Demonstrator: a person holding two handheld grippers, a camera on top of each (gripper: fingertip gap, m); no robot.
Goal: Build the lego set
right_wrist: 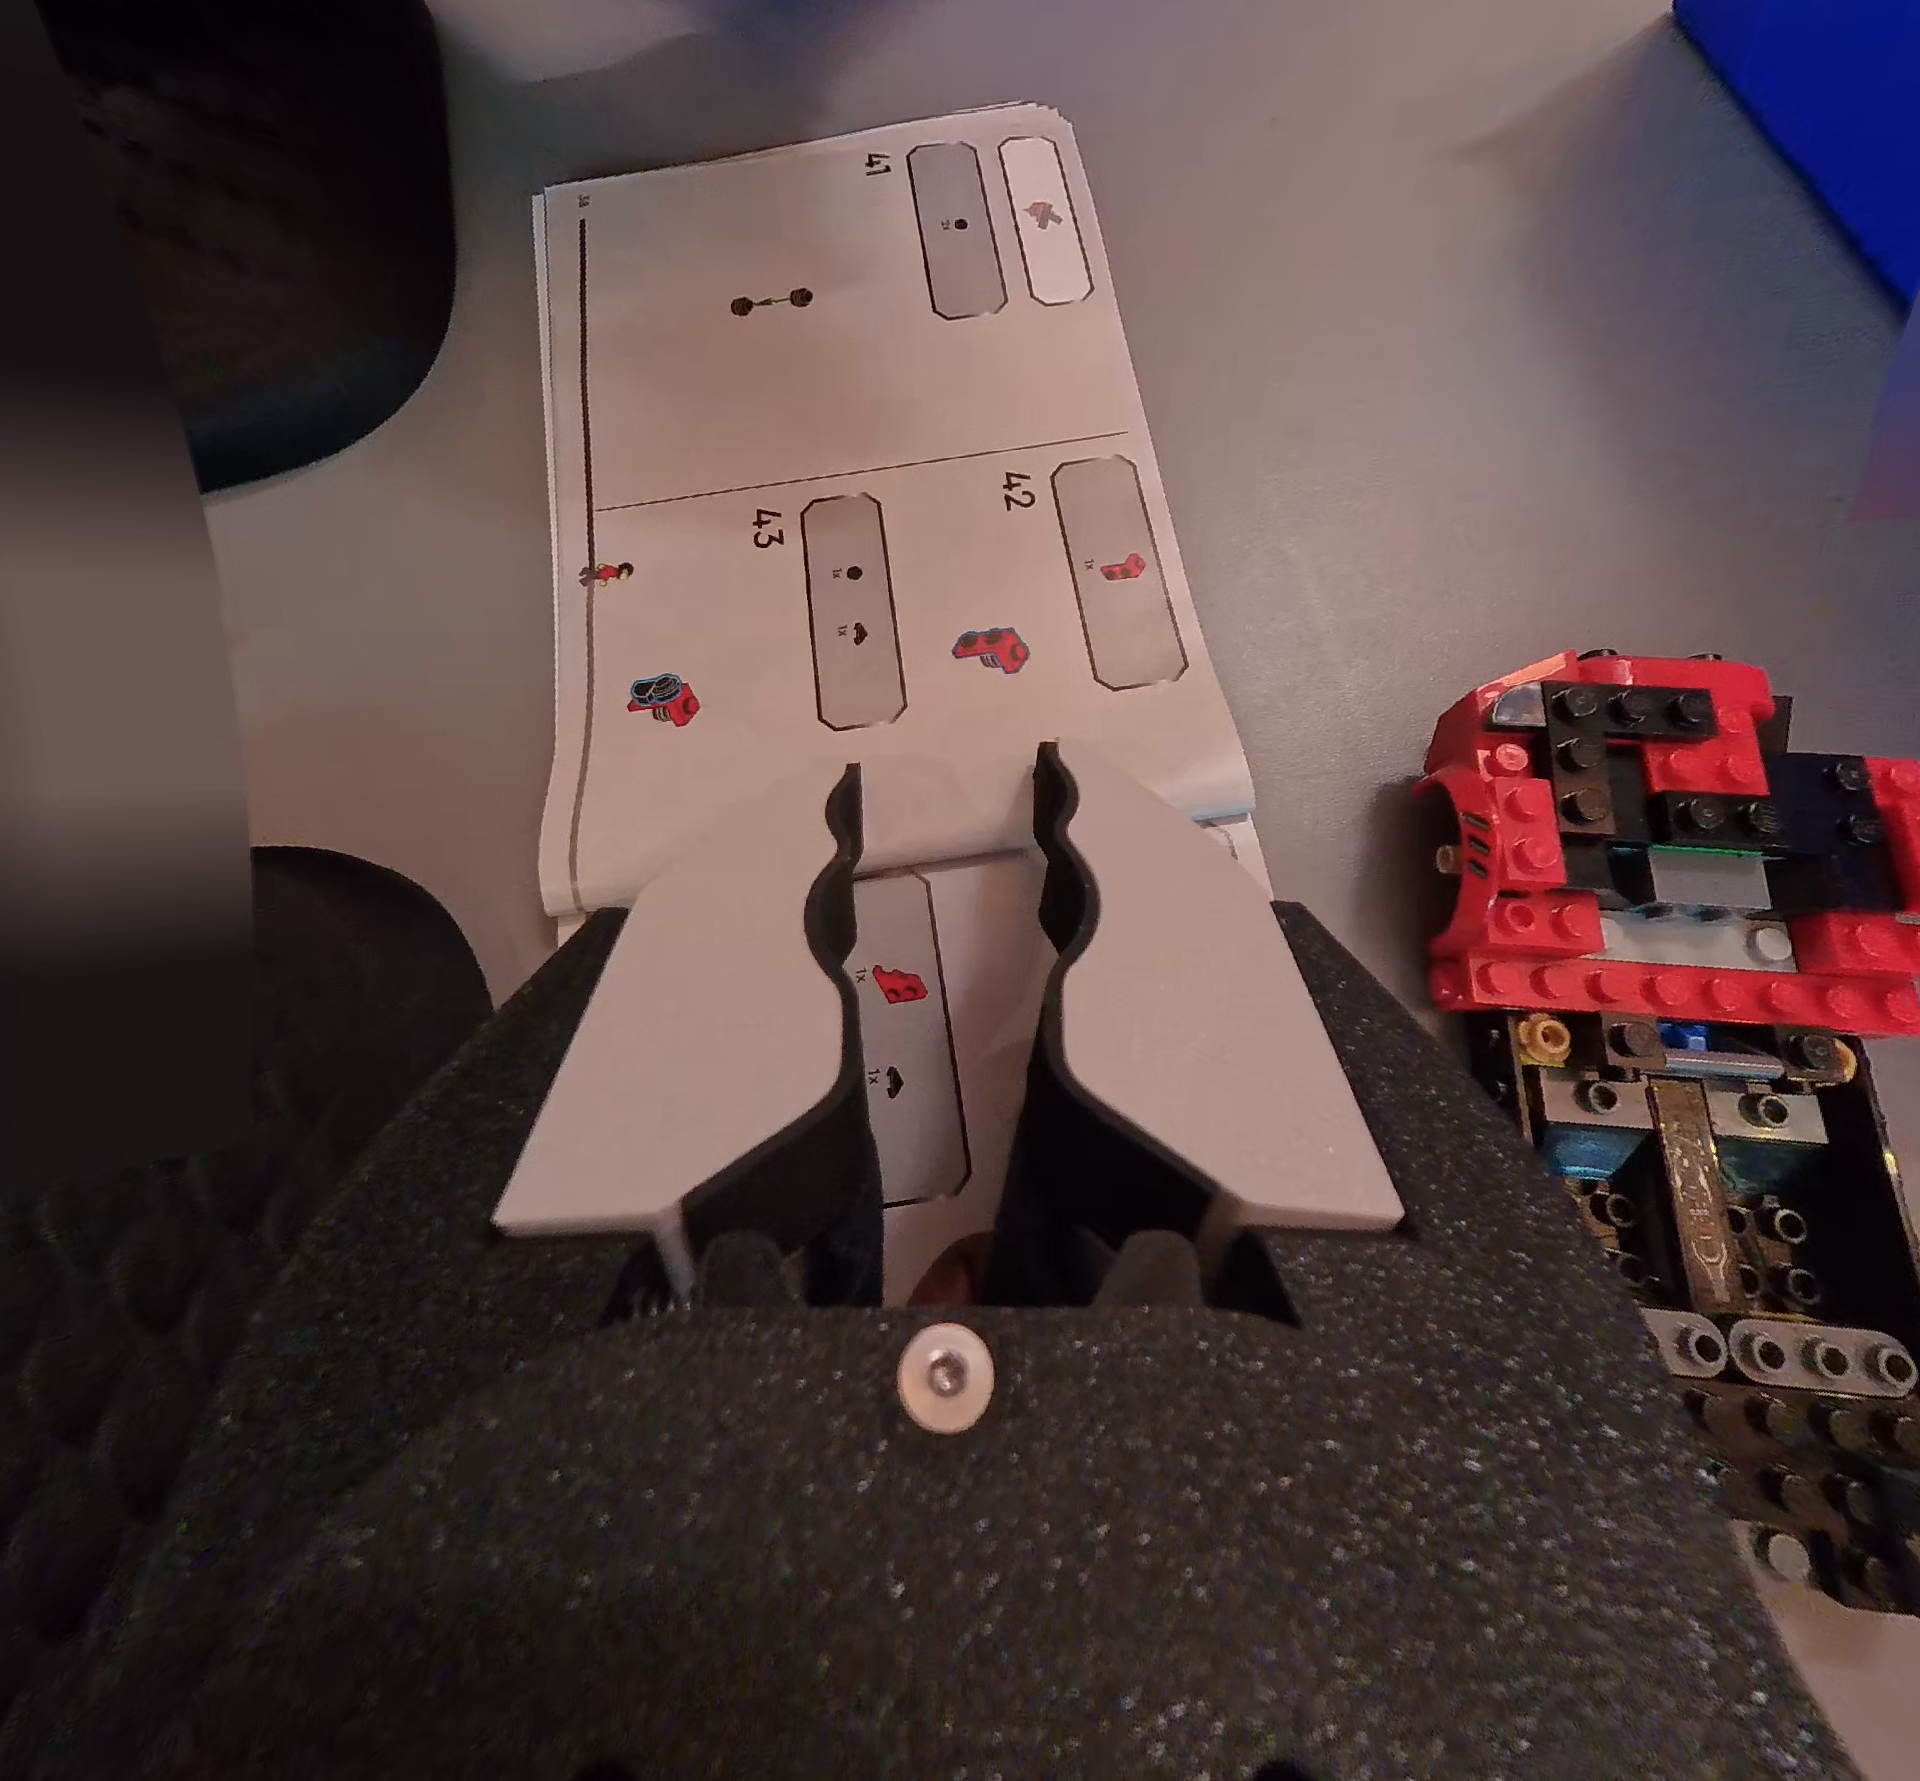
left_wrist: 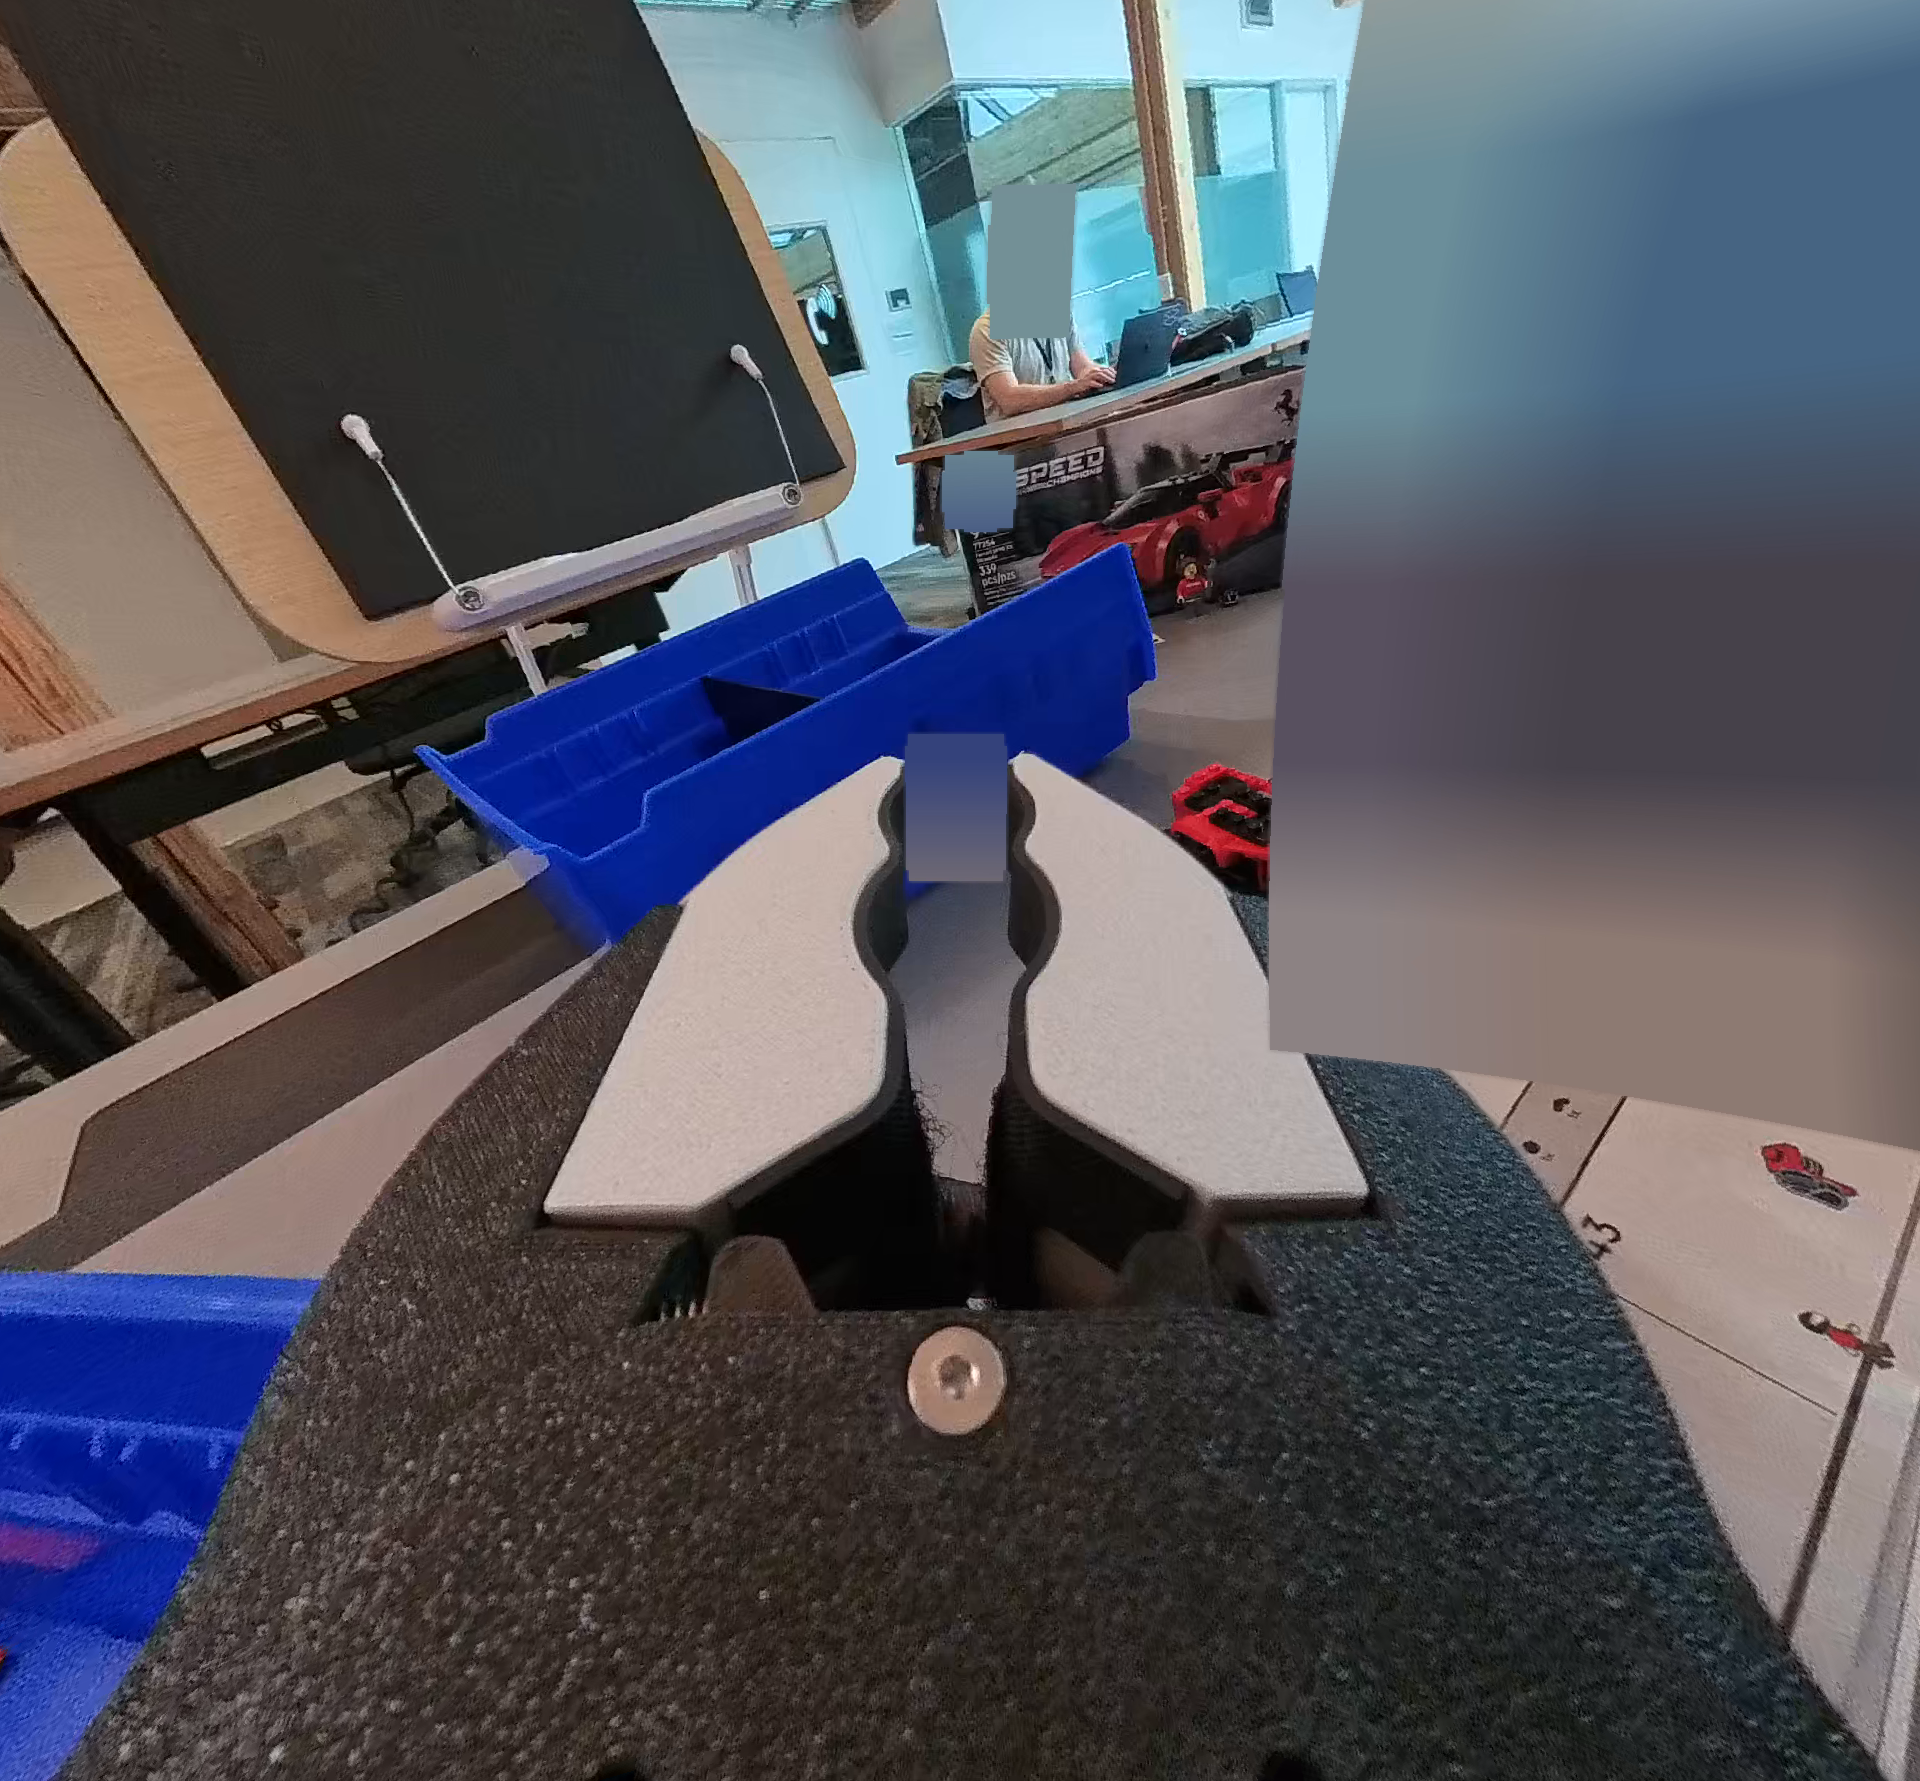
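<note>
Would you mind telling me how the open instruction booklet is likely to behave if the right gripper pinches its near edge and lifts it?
The instruction booklet would probably sag, since it is thin stacked paper already curving at its fold. Its pages may fan apart, because their edges show loose at the far corner. It looks light, so the open right gripper might just slide it across the table.

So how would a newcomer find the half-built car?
Start at the open paper instruction booklet on the grey table. Right beside it lies the red and black brick car, the only studded model there.

Lego car (right_wrist: 1673, 952) cut by right edge; instruction booklet (right_wrist: 831, 443) near part hidden behind right gripper's fingers (right_wrist: 727, 983).
</note>
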